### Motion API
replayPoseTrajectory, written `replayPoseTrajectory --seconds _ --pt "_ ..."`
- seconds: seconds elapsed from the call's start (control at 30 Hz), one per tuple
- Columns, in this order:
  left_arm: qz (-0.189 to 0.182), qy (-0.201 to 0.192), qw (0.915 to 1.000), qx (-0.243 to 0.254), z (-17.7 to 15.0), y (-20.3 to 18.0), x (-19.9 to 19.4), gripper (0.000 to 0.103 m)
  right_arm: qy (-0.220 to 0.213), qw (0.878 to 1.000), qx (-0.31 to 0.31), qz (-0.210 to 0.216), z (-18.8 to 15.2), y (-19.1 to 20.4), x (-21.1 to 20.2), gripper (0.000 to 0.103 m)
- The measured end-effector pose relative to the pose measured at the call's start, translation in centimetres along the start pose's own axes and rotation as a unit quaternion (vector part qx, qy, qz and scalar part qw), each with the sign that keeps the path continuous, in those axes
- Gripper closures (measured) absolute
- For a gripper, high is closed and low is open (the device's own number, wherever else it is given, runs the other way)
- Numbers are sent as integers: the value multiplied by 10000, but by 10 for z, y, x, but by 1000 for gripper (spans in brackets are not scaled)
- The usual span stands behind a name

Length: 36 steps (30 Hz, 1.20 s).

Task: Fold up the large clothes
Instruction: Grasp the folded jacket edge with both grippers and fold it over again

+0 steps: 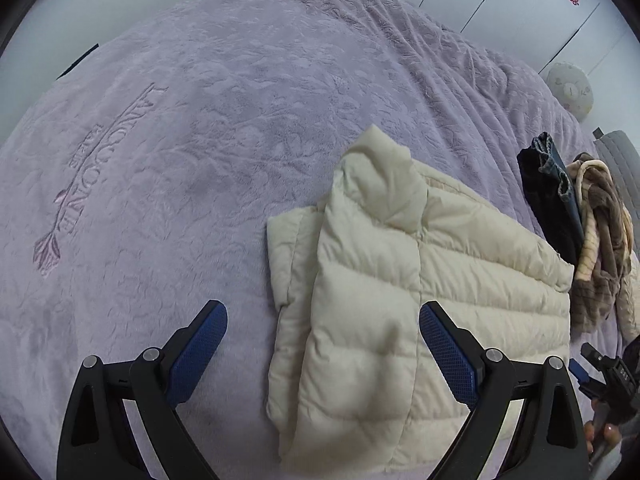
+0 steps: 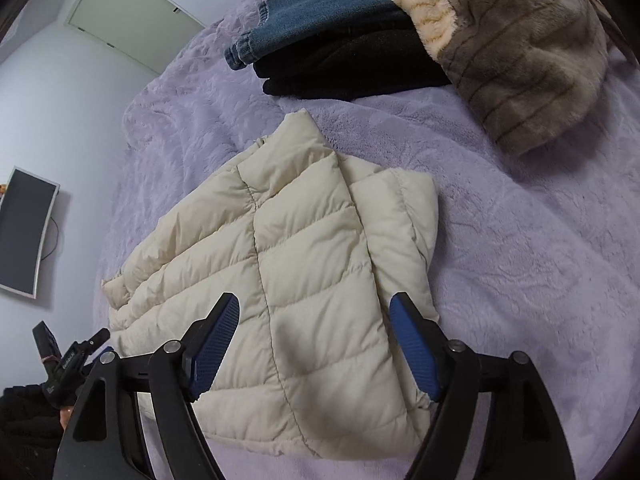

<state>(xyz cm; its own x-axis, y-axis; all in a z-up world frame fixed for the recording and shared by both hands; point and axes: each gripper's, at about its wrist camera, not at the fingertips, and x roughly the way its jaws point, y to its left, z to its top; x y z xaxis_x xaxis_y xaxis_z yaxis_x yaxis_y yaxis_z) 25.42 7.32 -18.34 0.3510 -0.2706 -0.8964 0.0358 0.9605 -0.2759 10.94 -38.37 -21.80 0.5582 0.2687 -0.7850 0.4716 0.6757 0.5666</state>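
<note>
The cream puffer jacket [image 2: 304, 280] lay partly folded on the lavender blanket [image 1: 180, 168], its long axis running away from both tools, collar at the far end. Beyond the jacket sat folded jeans [image 2: 320, 12] and a brown fleece [image 2: 520, 56]. The right gripper [image 2: 314, 344] hung directly over the jacket's near hem, apparently nearer; the left gripper [image 1: 322, 360] straddled the jacket's left edge. Both stood wide open, holding nothing.
</note>
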Motion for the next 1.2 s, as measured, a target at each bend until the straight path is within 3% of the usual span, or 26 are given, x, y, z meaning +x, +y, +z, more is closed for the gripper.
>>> replayPoseTrajectory --seconds 0.27,0.33,0.63,0.83,1.2 --pt "-583 330 9968 -426 -55 23 -21 6 91 9986 430 307 -38 -11 -18 13" --pt "-701 423 9950 -579 -70 29 -23 6 120 9978 515 409 -48 -13 -20 0" --pt "-1295 978 9788 -1246 -118 45 2 6 557 9862 1042 1156 -98 -24 -13 0" --pt "-1493 994 9719 -1526 -121 35 28 6 677 9746 1574 1444 -115 -35 17 0" --pt "-1462 669 9720 -1714 -97 30 46 6 525 9533 2215 1983 -95 -35 61 0"
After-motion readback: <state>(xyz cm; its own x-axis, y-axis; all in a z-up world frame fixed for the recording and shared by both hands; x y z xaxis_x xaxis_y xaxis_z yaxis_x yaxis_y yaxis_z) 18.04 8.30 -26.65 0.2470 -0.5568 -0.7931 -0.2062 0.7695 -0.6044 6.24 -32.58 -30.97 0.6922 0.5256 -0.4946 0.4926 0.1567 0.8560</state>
